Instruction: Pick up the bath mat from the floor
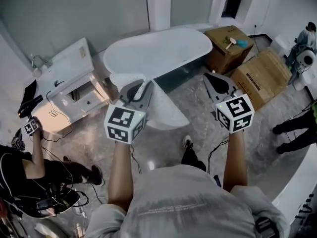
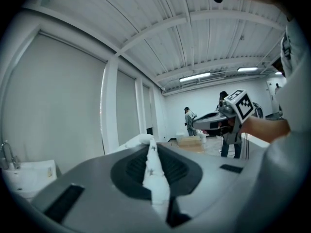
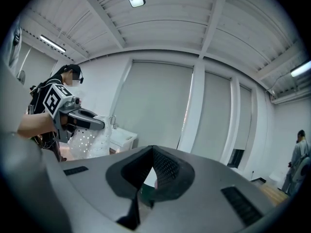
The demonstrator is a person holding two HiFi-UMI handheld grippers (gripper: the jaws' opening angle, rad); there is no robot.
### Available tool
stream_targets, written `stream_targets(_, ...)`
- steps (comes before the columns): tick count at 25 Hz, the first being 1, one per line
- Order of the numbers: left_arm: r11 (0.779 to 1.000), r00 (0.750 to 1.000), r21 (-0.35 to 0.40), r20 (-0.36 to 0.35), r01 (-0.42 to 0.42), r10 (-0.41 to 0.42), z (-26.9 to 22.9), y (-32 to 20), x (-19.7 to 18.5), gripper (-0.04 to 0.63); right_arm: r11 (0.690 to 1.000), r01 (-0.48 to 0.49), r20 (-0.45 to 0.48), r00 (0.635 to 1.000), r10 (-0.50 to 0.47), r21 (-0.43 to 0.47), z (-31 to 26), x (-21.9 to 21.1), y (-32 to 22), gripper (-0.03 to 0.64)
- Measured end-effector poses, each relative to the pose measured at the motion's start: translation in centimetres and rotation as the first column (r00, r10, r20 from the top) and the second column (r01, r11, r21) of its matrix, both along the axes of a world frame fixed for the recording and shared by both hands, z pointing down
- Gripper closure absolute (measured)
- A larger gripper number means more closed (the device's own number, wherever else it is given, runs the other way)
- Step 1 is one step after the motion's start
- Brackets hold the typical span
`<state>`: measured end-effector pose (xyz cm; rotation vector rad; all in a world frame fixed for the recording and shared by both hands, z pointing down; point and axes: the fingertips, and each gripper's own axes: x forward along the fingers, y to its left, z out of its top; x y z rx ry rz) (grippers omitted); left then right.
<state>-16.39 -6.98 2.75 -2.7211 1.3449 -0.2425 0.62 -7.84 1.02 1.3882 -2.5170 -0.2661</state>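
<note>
Grey marbled floor carries a white vanity with sink at 9 o'clock, a white bathtub at 12 o'clock and cardboard boxes at 2 o'clock. The left gripper has its jaws clenched on a fold of the white star-printed bath mat, which hangs from them toward 5 o'clock in front of the tub. The right gripper, at the mat's 3 o'clock and apart from it, has its jaws closed tip to tip, with nothing seen gripped.
</note>
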Motion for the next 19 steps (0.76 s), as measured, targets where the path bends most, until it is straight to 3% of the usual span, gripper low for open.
stream_targets(5, 1.000, 1.000, 0.014, 0.019, 0.007, -0.007, 1.1, 1.6, 0.9, 0.563, 1.000, 0.003, 0.006, 1.000, -0.003, 0.007, 1.6, 0.9, 1.5, 0.606)
stream_targets(19, 0.998, 1.000, -0.058, 0.013, 0.024, -0.023, 1.6, -2.7, -0.4, 0.563, 0.998, -0.022, -0.017, 1.000, 0.021, -0.063, 1.9, 0.7, -2.3, 0.606)
